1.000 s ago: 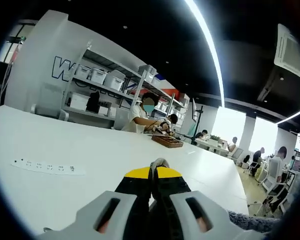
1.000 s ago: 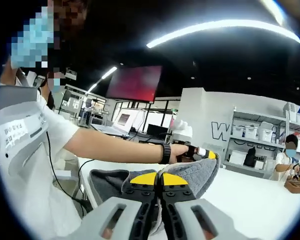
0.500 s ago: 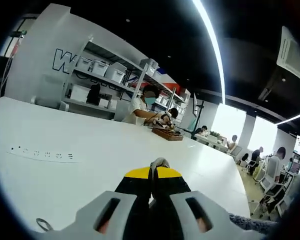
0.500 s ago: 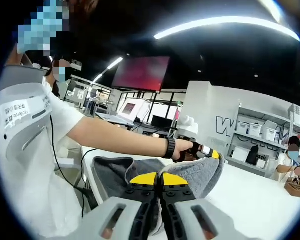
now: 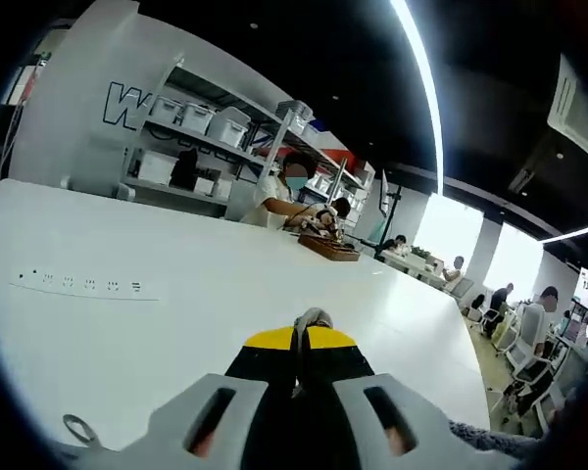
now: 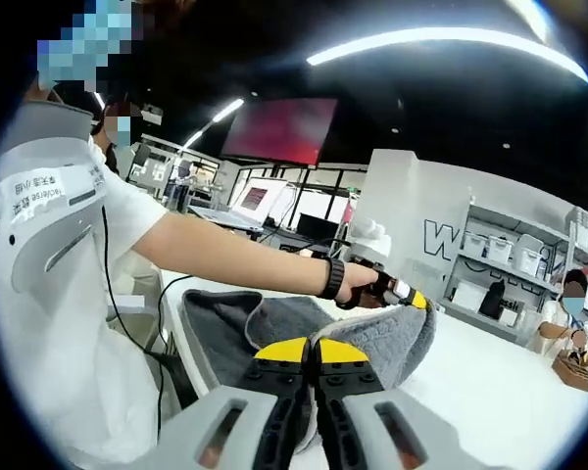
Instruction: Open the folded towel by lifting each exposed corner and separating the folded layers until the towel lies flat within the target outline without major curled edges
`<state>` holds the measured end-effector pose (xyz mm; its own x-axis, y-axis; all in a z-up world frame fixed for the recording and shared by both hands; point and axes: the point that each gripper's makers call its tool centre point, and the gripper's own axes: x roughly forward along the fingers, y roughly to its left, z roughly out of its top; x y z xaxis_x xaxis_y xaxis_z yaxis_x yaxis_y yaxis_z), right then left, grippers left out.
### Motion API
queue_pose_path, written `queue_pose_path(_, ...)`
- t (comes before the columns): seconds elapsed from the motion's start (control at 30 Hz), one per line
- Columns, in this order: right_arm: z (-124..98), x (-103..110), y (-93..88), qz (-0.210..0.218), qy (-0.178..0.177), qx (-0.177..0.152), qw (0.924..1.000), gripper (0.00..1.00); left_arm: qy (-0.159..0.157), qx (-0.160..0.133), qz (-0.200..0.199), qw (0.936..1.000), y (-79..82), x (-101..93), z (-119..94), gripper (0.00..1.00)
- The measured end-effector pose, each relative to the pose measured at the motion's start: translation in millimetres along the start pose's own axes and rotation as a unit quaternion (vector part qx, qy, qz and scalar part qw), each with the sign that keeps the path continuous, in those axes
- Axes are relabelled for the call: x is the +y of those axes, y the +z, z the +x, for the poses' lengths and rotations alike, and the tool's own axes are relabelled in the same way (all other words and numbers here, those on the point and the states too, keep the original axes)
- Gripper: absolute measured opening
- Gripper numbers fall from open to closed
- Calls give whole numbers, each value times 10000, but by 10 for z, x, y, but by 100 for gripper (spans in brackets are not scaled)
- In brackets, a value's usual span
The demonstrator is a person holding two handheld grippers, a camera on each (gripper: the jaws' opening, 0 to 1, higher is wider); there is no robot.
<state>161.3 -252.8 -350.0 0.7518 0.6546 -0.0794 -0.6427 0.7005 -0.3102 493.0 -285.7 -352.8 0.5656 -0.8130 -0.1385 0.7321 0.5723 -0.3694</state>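
Two corners of the grey towel (image 6: 372, 338) are pinched and raised above the white table (image 5: 176, 294). From the left gripper view, the left gripper (image 5: 309, 328) has its yellow-tipped jaws pressed together on a small tuft of towel corner; more grey cloth shows at the lower right edge. From the right gripper view, the right gripper (image 6: 309, 354) is likewise clamped on a fold, the towel hanging between it and the other gripper (image 6: 404, 294). I judge the hands should draw apart evenly and lower gently, so the layers spread without curling

Both tools (image 6: 311, 349) (image 6: 412, 299) pinch the grey towel (image 6: 372, 343) aloft.
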Motion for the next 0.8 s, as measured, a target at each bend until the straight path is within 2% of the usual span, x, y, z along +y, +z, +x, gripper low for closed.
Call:
queue_pose_path(0.13,-44,-35,-43,37,-67,15,10000,0,-19,34,34,10000,-102,-100,-3,0)
queue_pose_path(0.3,-122,-122,-115,127,-199,41,9997,0,50,114,132,9998,-185,-118,5,0)
queue_pose_path(0.47,-188,-157,-187,307,-275,9,9991,0,-19,111,-92,9999,-241,-177,30,0)
queue_pose_path(0.6,-214,-194,-254,414,-349,22,9985,0,23,163,77,9998,-309,-215,60,0)
queue_pose_path(0.73,-262,-224,-273,449,-397,44,9982,0,-63,104,-187,9998,-310,-248,74,0)
queue_pose_path(0.8,-264,-239,-284,504,-426,20,9978,0,-43,119,-180,9998,-326,-263,87,0)
